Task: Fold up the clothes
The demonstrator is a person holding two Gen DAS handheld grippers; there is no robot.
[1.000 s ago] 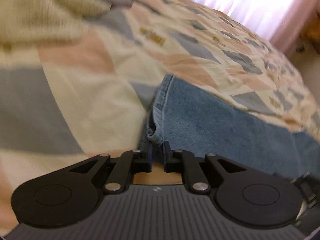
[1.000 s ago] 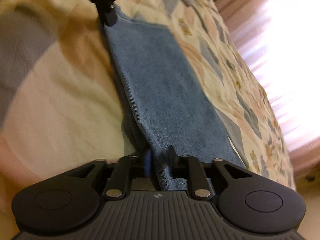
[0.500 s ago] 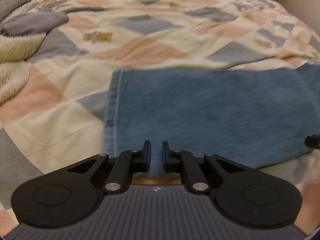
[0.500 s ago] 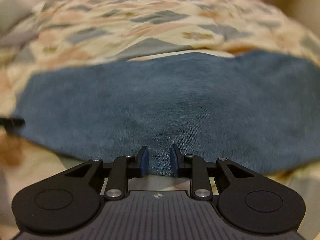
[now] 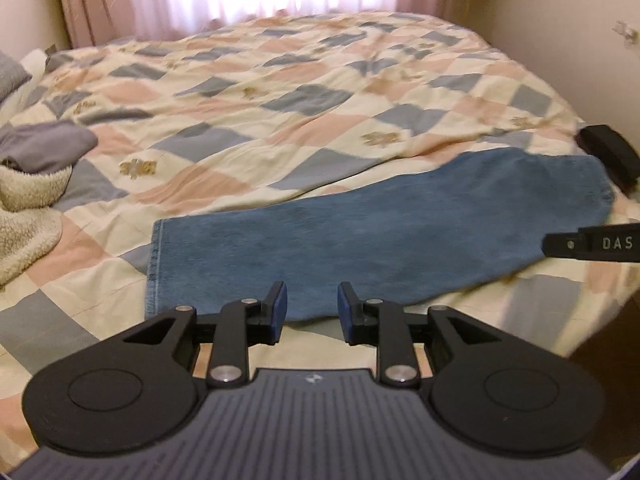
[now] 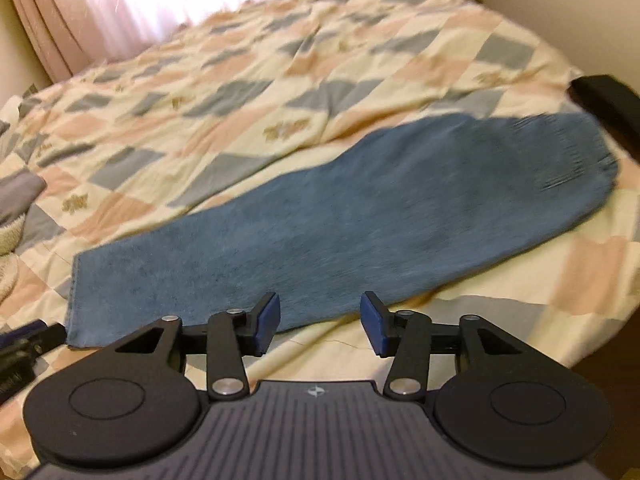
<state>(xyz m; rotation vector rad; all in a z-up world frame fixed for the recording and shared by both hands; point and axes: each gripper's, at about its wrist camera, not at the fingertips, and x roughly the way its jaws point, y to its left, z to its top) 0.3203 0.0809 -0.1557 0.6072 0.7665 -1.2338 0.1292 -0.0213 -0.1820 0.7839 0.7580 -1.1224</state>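
Left wrist: grey garment [image 5: 44, 146] (beside fleece [image 5: 28, 216]) | right wrist: only jeans [image 6: 360, 220]

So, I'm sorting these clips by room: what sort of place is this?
Most likely a bedroom in a home. A bed under a patchwork quilt fills the view, pink curtains frame a bright window behind it, and blue folded jeans lie on the quilt.

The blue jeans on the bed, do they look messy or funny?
Not really. The blue jeans lie flat in a long strip across the quilt. Only their far right end looks bunched and rounded.
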